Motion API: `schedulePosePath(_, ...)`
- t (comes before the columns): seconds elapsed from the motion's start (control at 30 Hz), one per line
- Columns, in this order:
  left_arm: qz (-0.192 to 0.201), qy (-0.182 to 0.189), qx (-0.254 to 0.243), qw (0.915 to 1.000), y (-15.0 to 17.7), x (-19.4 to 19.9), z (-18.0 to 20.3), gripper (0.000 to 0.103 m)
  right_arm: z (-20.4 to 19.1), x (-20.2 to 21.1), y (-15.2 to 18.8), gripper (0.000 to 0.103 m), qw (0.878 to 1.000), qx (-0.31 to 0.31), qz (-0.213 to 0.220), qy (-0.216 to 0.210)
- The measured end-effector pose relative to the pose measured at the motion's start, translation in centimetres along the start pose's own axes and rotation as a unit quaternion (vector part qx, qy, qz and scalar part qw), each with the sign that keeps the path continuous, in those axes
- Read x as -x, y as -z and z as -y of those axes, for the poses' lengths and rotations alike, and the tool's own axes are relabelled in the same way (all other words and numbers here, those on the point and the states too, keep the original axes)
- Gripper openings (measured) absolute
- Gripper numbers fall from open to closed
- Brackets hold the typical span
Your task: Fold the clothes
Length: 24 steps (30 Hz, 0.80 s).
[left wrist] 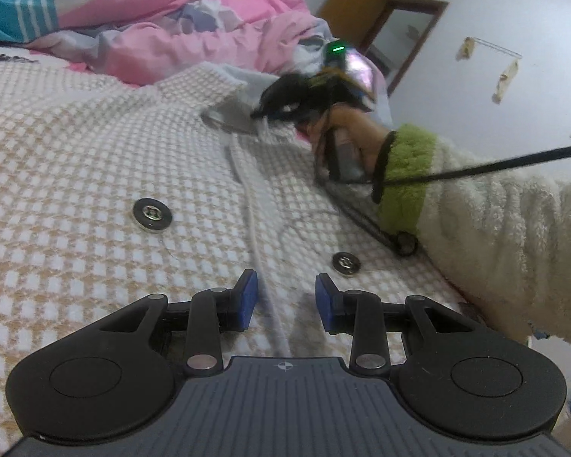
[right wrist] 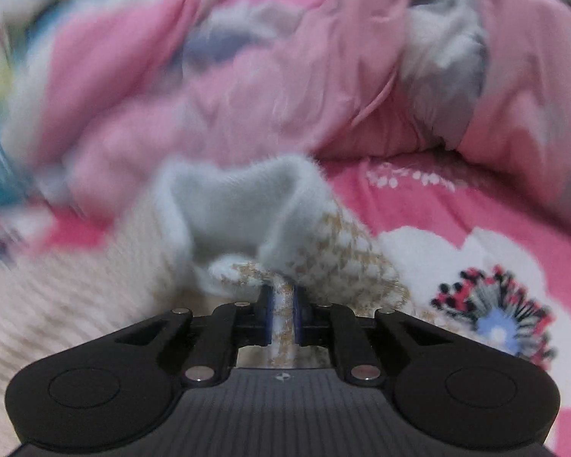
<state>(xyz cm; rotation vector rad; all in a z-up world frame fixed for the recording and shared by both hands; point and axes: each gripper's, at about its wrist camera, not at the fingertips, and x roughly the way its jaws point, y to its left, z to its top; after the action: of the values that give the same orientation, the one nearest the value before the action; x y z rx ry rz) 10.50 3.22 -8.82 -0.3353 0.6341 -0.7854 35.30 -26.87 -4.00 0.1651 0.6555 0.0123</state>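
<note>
white wall (left wrist: pixel 514 38), wooden cabinet (left wrist: pixel 361 3), pink bedding (right wrist: pixel 456 205).

The light is soft and even, with only faint shadows. In the left wrist view the checked jacket (left wrist: pixel 95 160) looks sharp, but the right gripper (left wrist: pixel 285 108) far off is smeared. The right wrist view is blurry, most of all at its left side. Both views bend at the edges.

The jacket (left wrist: pixel 95 160) is spread on the bed sheet (right wrist: pixel 456 205), with the quilt (left wrist: pixel 152 11) heaped behind it — the left gripper (left wrist: pixel 286 301) poised over its front edge between two buttons (left wrist: pixel 152 215), the right gripper (right wrist: pixel 283 314) clamped on its collar, farther back to the right.
</note>
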Motion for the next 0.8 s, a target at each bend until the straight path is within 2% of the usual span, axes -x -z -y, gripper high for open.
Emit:
schedulePosePath(0.1, -0.003, 0.008, 0.002, 1.0000, 0.0, 0.0, 0.0, 0.033, 2.0, 2.7, -0.6, 0.011, 0.995, -0.064, 0.035, -0.070)
schedulePosePath(0.17, -0.003, 0.012, 0.000, 0.9999, 0.0, 0.0, 0.1, 0.032, 3.2, 3.9, -1.0, 0.011, 0.986, -0.103, 0.056, -0.120)
schedulePosePath(0.2, 0.000, 0.013, -0.002, 0.9999, 0.1, 0.1, 0.2, 0.029, 3.8, 4.5, -1.1, 0.011, 0.980, -0.122, 0.067, -0.145)
schedulePosePath(0.3, 0.015, 0.014, -0.008, 0.9998, 0.2, 0.5, 0.4, 0.008, 3.9, 4.4, -1.7, 0.011, 0.969, -0.148, 0.072, -0.187)
schedulePosePath(0.4, 0.032, 0.025, 0.007, 0.9991, 0.3, 1.3, 0.1, 0.005, 2.4, 2.9, -2.5, 0.011, 0.969, -0.138, 0.066, -0.196)
schedulePosePath(0.53, 0.034, 0.033, 0.030, 0.9984, 0.0, 1.6, -0.8, 0.004, 0.5, -0.3, -2.9, 0.011, 0.970, -0.132, 0.046, -0.197)
schedulePosePath(0.63, 0.033, 0.039, 0.043, 0.9978, -0.1, 1.7, -1.1, 0.004, -1.0, -3.2, -2.0, 0.011, 0.978, -0.110, 0.018, -0.177)
schedulePosePath(0.73, 0.027, 0.038, 0.055, 0.9974, -0.1, 1.6, -1.5, 0.004, -2.0, -7.1, -0.4, 0.011, 0.987, -0.080, -0.036, -0.136)
schedulePosePath(0.8, 0.021, 0.037, 0.066, 0.9969, -0.2, 1.5, -1.9, 0.004, -2.2, -6.5, -0.6, 0.011, 0.988, -0.080, -0.052, -0.123)
